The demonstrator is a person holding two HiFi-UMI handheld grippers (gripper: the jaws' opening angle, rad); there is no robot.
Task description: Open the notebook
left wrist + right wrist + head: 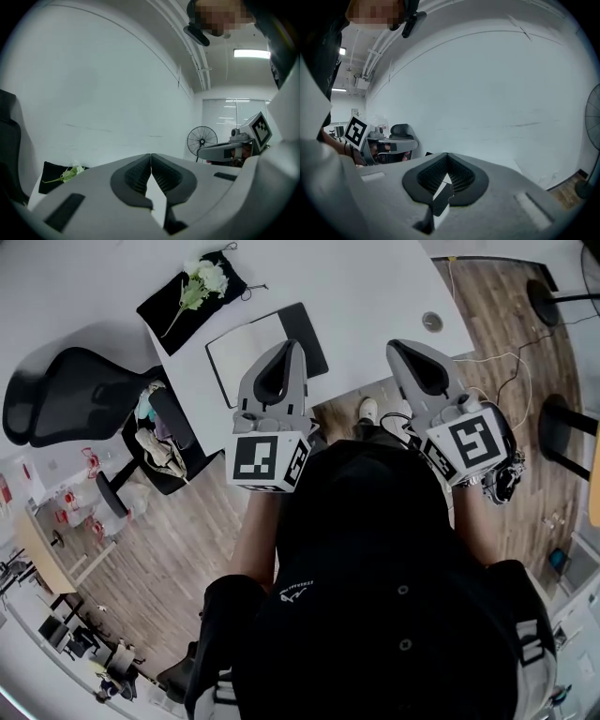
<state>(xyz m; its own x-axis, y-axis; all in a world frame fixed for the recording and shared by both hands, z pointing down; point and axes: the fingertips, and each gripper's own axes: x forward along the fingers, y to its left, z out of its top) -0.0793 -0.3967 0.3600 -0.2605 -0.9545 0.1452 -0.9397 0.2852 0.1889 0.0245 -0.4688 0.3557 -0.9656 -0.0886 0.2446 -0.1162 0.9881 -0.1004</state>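
**Left gripper**: jaws closed pad to pad, nothing held. It is raised clear of the table.

**Right gripper**: jaws likewise closed and empty, level with its partner and well apart from it.

**Notebook**: flat on the table, directly below and ahead of the left gripper's tip, which partly hides it. One pale half and one dark half show. It probably lies open already, but this is not certain.

**Handling note:** if a cover still needs turning, part one gripper's jaws first and come in low at the free edge. Pin the other half with the second gripper so the book does not skate.

**Table**: white and smooth, likely slippery. A round grommet sits just ahead of the right gripper.

**Black cloth**: carries a white flower, beyond the left gripper and to its left.

**Room:** office chair far left of the left gripper, a standing fan to its right, wood floor beyond the right gripper
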